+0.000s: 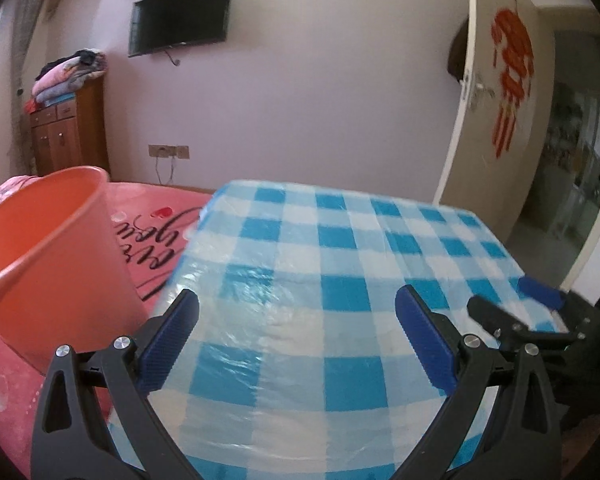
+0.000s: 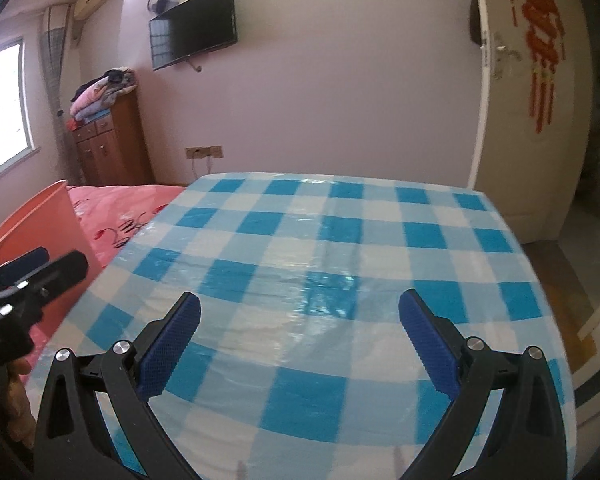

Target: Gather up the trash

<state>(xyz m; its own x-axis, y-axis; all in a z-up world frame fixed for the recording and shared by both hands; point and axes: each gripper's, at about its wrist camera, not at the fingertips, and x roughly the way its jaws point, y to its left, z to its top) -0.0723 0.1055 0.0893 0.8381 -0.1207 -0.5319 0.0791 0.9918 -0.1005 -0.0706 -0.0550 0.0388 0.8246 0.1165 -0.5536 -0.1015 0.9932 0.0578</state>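
A table with a blue-and-white checked plastic cloth [image 1: 340, 280] [image 2: 332, 264] fills both views; I see no trash on it. An orange bucket [image 1: 48, 248] [image 2: 36, 224] stands to its left on a pink bedspread. My left gripper [image 1: 296, 336] hovers open over the table's near left part, nothing between its blue pads. My right gripper [image 2: 300, 340] is open over the near middle, also holding nothing. Each gripper shows at the edge of the other's view: the right gripper [image 1: 516, 300], the left gripper [image 2: 48, 264].
A bed with a pink printed cover [image 1: 156, 224] [image 2: 116, 208] lies left of the table. A wooden cabinet [image 2: 108, 148] piled with folded blankets stands by the far wall under a wall TV [image 1: 180, 16]. An open door [image 1: 496, 120] with a red ornament is at right.
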